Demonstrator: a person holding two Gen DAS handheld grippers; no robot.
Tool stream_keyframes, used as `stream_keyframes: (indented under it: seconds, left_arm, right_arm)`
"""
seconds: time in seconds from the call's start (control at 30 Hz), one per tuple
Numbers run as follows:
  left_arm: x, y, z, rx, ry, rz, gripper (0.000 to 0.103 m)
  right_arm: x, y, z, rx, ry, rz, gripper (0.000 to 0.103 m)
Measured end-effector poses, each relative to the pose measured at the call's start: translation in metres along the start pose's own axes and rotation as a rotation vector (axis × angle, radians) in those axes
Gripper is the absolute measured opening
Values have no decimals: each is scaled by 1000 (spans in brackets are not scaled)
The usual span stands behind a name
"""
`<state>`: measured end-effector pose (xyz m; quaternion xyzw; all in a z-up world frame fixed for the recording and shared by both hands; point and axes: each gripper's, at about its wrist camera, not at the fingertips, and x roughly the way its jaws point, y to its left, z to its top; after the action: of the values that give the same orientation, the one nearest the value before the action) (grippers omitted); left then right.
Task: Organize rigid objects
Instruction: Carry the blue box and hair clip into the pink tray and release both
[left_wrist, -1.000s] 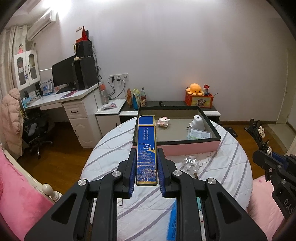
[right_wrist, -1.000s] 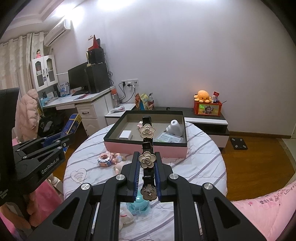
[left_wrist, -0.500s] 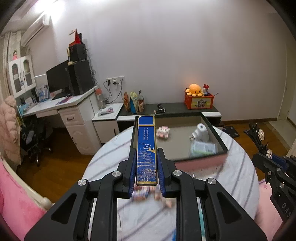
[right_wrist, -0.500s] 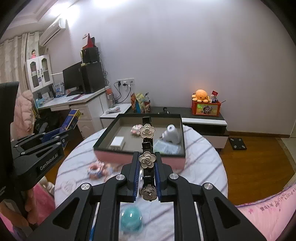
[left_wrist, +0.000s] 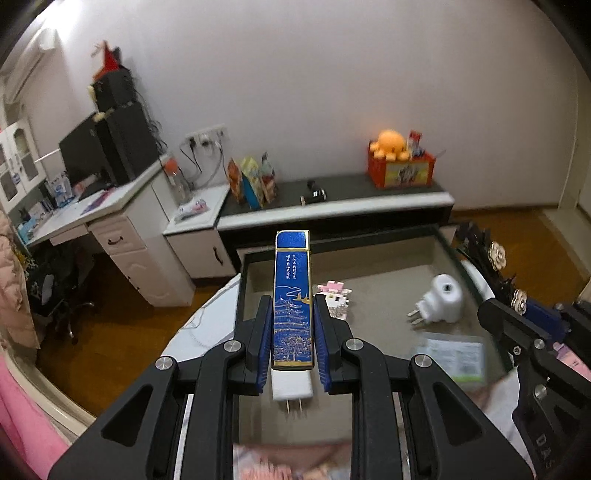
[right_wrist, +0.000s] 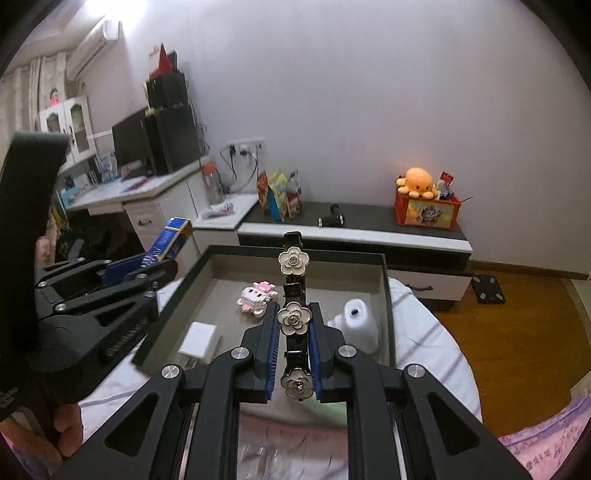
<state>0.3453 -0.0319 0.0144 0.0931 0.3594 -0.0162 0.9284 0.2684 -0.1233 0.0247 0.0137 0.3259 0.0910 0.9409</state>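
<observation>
We carry both loads over the shallow dark-rimmed tray (left_wrist: 369, 245) at twelve o'clock to drop them in, left gripper (left_wrist: 293, 345) clamped on the long blue gold-printed box (left_wrist: 292, 295), right gripper (right_wrist: 293, 350) clamped on the black flower-studded hair clip (right_wrist: 293, 291).

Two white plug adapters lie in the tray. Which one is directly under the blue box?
The flat rectangular adapter, prongs toward the camera, under the blue box. The rounded adapter lies apart, near the tray right wall.
</observation>
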Motion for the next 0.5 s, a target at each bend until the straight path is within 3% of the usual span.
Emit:
stream_keyframes:
  seconds: [0.23,0.43,0.47,0.5]
  left_arm:
    - [87,-6,1,15,178,-5,21]
    - [102,3,-5,0,213,0,23]
    - [103,6,-4,-11,223,-6,37]
    - [104,8,-3,-20,241,-9,67]
  right_arm:
    - [66,-3,14,-13,119,-17,15]
    - [87,-9,13,10,167,31,17]
    - [88,-11,12,18,176,31,22]
    - [90,-12,11,22,187,14,48]
